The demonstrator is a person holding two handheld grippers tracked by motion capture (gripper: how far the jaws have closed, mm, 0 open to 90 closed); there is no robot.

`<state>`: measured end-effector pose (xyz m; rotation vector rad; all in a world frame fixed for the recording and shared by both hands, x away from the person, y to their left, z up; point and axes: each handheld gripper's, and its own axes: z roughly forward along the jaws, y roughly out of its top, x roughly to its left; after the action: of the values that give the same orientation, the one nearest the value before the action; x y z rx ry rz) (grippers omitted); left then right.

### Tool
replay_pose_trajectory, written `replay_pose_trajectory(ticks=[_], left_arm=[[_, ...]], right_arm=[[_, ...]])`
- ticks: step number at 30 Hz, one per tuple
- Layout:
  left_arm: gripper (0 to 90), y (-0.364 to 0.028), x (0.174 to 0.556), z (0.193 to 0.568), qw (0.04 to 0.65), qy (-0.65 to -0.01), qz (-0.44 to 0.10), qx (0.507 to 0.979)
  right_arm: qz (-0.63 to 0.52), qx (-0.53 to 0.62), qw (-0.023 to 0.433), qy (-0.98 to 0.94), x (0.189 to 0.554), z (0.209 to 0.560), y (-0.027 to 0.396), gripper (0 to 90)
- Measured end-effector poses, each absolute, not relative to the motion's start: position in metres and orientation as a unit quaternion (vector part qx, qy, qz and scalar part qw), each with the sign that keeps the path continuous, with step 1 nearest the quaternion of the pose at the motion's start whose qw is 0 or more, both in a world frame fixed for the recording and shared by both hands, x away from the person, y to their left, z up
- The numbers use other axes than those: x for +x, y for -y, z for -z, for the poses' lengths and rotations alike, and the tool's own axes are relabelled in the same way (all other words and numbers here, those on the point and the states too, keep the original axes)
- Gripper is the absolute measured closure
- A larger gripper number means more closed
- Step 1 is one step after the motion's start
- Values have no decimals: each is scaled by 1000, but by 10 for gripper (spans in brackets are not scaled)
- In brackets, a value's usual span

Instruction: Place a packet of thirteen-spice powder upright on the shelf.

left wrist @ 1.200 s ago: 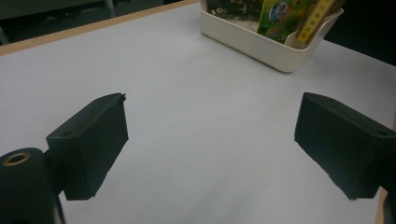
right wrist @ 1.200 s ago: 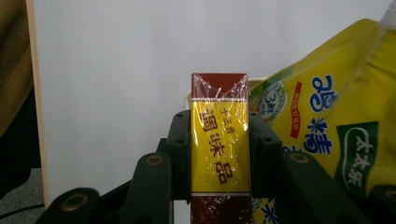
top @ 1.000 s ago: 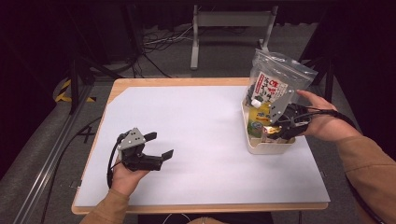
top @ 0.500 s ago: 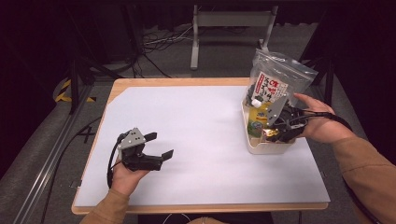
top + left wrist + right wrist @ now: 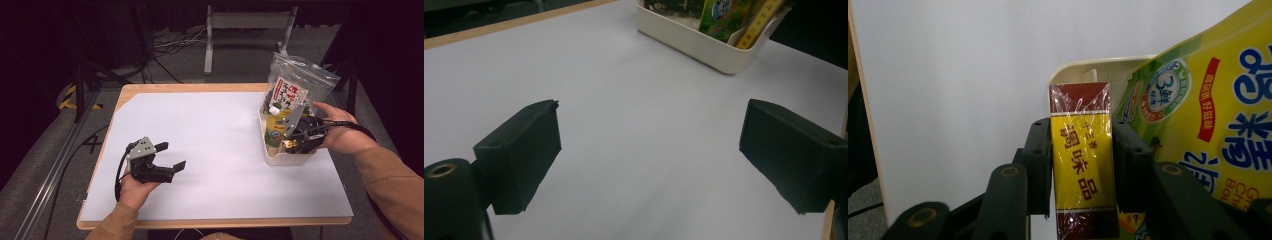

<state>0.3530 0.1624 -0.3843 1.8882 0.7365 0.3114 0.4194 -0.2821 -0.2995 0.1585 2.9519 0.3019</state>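
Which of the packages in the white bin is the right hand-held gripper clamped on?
The narrow yellow and dark-red cellophane-wrapped box, between the right hand-held gripper jaws; the yellow-green pouch leans beside it.

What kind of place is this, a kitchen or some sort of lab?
Probably a recording lab, not a kitchen: a white-covered table in a dark room, cables on the floor, and a person's hand-held left tool.

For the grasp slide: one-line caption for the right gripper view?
Right gripper shut on a yellow-and-maroon wrapped box in the white bin, beside a yellow-green pouch.
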Motion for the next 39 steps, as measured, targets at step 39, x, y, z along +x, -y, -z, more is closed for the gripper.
replay_pose_trajectory(ticks=[39], left_arm=[[88,-184,335,385,525,-320,-131,778]], right_arm=[[-293,58,126,-946,381,284,248,489]])
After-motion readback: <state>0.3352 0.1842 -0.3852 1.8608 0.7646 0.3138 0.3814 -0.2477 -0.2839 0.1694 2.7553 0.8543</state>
